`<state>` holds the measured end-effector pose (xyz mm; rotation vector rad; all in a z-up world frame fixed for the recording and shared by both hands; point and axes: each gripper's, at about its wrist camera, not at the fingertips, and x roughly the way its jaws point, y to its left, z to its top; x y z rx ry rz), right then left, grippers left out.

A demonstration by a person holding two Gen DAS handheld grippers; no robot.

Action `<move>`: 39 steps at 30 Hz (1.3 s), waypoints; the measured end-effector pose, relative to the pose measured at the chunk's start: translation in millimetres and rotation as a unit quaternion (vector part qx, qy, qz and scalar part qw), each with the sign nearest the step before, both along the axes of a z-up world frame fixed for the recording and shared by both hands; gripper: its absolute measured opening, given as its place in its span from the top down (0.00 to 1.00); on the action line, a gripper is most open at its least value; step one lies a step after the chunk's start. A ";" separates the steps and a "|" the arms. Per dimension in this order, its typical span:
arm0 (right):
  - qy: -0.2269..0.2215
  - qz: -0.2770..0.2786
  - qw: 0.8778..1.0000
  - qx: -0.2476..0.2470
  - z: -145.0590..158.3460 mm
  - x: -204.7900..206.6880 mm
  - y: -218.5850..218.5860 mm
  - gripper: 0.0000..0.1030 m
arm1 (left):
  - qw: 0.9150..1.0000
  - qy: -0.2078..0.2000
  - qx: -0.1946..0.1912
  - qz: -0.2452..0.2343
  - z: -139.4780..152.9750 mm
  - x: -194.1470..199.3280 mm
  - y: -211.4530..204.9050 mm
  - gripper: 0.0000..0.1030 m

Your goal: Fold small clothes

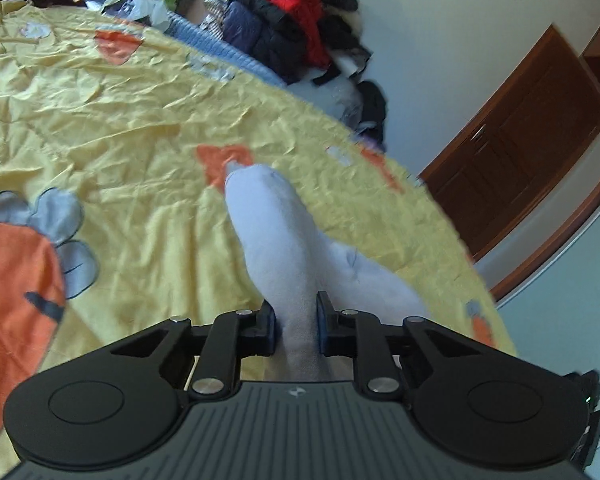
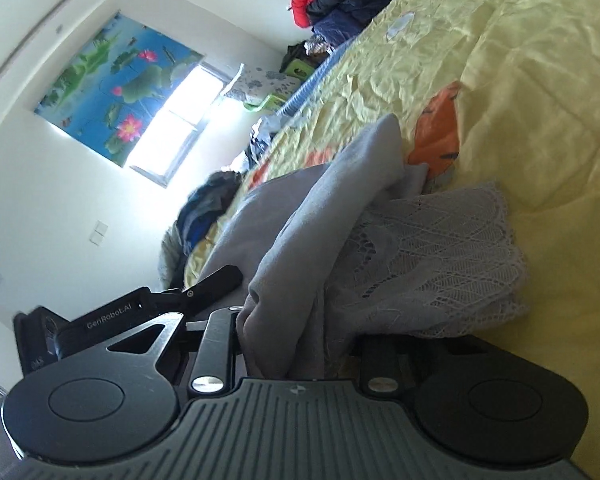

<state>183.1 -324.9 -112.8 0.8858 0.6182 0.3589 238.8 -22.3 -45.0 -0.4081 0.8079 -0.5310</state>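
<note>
A pale grey-white garment [image 1: 276, 232] stretches from my left gripper [image 1: 296, 320] out over the yellow bedspread [image 1: 140, 120], its far tip lying on an orange patch. Both left pads press on a bunched end of it, so that gripper is shut on it. In the right wrist view the grey cloth [image 2: 300, 232] with a white lace trim [image 2: 432, 256] is gathered into my right gripper [image 2: 296, 340] and fills the gap between the fingers. The cloth hides both right pads. The left tool's black housing [image 2: 112, 316] sits close by at the left.
The bedspread [image 2: 520, 80] has orange and grey prints. A heap of clothes with a red jacket [image 1: 292, 4] lies past the bed's far edge. Brown wooden doors [image 1: 520, 128] stand to the right. A window [image 2: 180, 120] and a lotus poster [image 2: 116, 88] are on the wall.
</note>
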 end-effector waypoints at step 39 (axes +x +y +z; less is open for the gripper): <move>-0.005 -0.003 0.924 -0.383 67.8 -156.8 85.2 0.16 | 0.970 -0.025 0.229 0.083 -9.9 -174.9 9.6 0.28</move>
